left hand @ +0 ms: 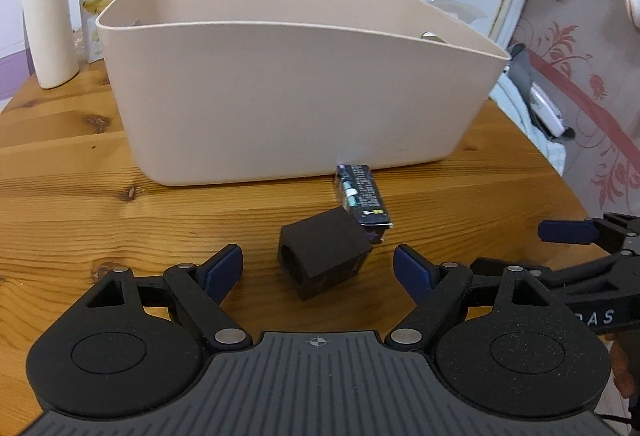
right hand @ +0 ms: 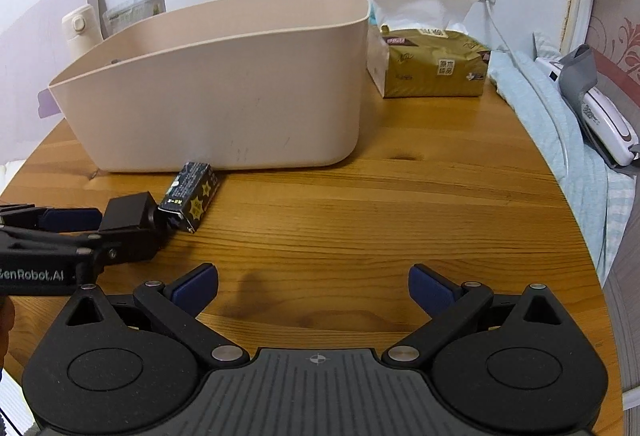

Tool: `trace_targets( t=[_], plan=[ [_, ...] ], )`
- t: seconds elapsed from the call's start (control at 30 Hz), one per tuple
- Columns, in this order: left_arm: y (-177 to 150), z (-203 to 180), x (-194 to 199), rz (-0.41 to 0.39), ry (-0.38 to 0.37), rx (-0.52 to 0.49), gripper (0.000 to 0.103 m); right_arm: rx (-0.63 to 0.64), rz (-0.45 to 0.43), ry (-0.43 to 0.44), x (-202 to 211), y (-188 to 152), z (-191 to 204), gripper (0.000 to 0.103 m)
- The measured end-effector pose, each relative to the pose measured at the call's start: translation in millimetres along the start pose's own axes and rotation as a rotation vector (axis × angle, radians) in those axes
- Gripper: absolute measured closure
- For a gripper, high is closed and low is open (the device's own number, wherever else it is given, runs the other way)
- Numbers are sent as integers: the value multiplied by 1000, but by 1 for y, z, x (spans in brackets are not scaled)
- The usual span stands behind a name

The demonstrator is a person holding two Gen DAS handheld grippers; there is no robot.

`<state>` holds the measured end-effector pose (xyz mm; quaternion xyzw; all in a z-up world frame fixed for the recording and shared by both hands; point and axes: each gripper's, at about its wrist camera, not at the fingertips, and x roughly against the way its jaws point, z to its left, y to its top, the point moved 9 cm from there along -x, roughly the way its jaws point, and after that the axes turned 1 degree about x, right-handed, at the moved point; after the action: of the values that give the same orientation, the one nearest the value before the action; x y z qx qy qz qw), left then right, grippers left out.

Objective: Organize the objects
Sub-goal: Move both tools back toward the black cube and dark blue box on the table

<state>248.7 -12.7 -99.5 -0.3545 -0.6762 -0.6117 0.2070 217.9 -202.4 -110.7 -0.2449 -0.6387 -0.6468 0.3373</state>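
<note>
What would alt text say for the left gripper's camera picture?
An open left gripper hovers around a black foam block on a wooden table. A small dark box lies just beyond it, before a large beige bin.

Two fisheye wrist views, each angled down, close over a wooden table point(right hand: 360, 203). Both face the beige bin point(left hand: 280, 83) near the table's far edge and share the black block point(left hand: 324, 256) before it.
</note>
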Motion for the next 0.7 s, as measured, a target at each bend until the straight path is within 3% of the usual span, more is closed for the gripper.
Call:
trace_targets(
  t=[0.7],
  plan=[
    [11,50,-4,-20,91,16,19,60,40,38,-33,13,44,0]
  ],
)
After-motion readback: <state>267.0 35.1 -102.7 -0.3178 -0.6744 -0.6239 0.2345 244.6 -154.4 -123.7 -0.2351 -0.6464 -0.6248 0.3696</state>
